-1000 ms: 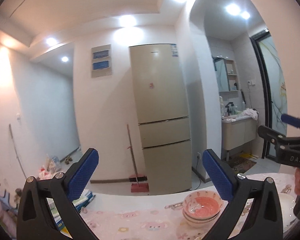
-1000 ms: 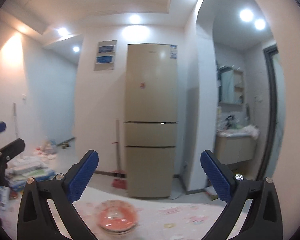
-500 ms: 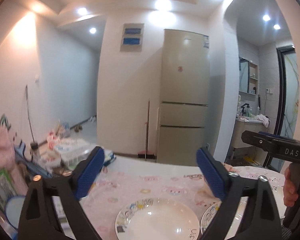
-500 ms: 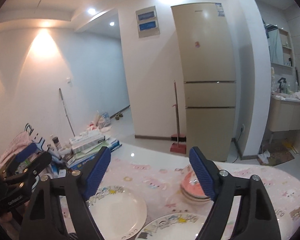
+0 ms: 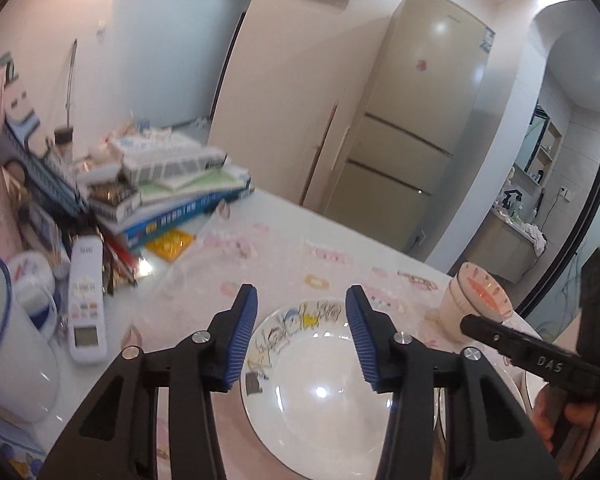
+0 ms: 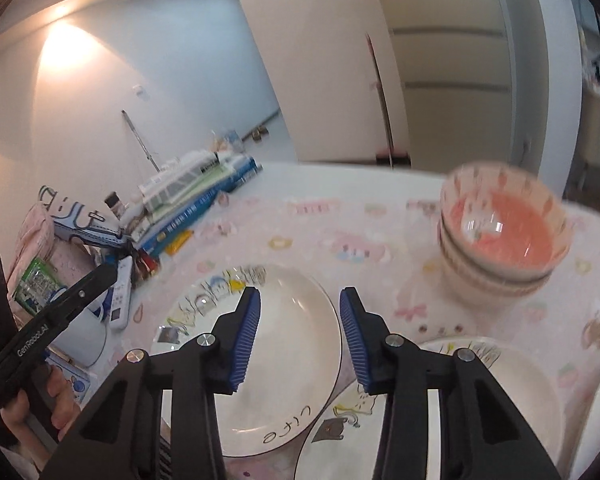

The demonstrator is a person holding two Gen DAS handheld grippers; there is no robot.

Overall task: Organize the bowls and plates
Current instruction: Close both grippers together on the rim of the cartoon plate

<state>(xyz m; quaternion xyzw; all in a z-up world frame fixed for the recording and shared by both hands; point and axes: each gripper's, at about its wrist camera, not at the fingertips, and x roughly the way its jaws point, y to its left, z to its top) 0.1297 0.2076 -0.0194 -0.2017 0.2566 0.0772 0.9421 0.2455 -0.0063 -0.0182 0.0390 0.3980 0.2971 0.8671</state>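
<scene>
A white plate with cartoon drawings on its rim (image 5: 316,392) lies on the pink tablecloth; it also shows in the right wrist view (image 6: 288,344). My left gripper (image 5: 301,332) is open and empty above its far rim. My right gripper (image 6: 299,336) is open and empty above the same plate's right side. A second decorated plate (image 6: 496,404) lies to the right, partly under the first. A stack of pink-lined bowls (image 6: 500,236) stands behind it, also in the left wrist view (image 5: 476,300).
A pile of books and boxes (image 5: 172,196) sits at the table's left. A white remote (image 5: 86,300) and a white mug with a blue rim (image 5: 8,344) stand near the left edge. A fridge (image 5: 412,120) stands beyond the table.
Both grippers have tilted down from facing the room toward the table and come in over the plates. Their jaws have narrowed but stay open.
</scene>
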